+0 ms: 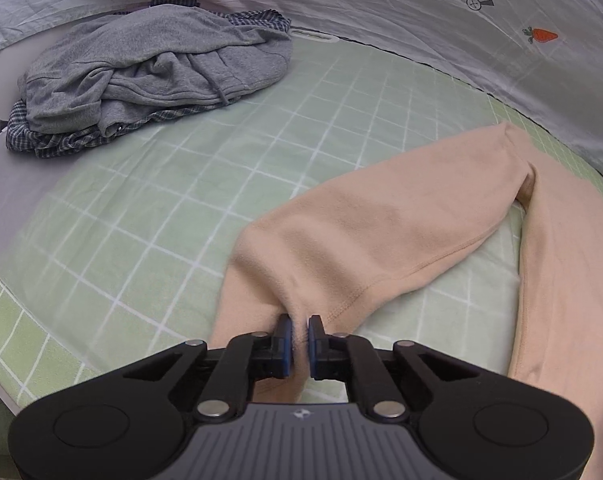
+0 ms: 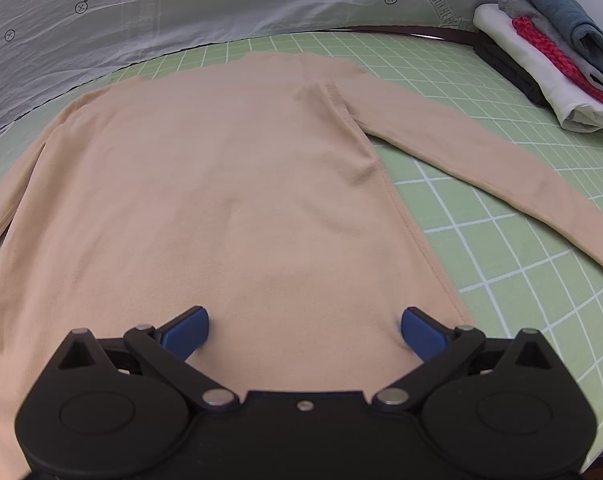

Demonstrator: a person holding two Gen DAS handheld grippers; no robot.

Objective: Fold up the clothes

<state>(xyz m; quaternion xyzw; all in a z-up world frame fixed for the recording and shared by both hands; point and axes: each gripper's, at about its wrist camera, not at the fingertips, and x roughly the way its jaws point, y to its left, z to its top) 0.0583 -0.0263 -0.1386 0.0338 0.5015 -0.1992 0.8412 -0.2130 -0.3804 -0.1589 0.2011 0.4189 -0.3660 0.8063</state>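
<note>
A peach long-sleeved top lies flat on the green grid mat, its right sleeve stretched out to the right. In the left wrist view the top's left sleeve runs toward me, and my left gripper is shut on the cuff end, a fold of peach cloth pinched between the blue pads. My right gripper stands open over the lower body of the top, blue pads wide apart and resting at the cloth.
A heap of grey and plaid clothes lies at the mat's far left. A stack of folded garments sits at the far right. A pale printed sheet rises behind the mat.
</note>
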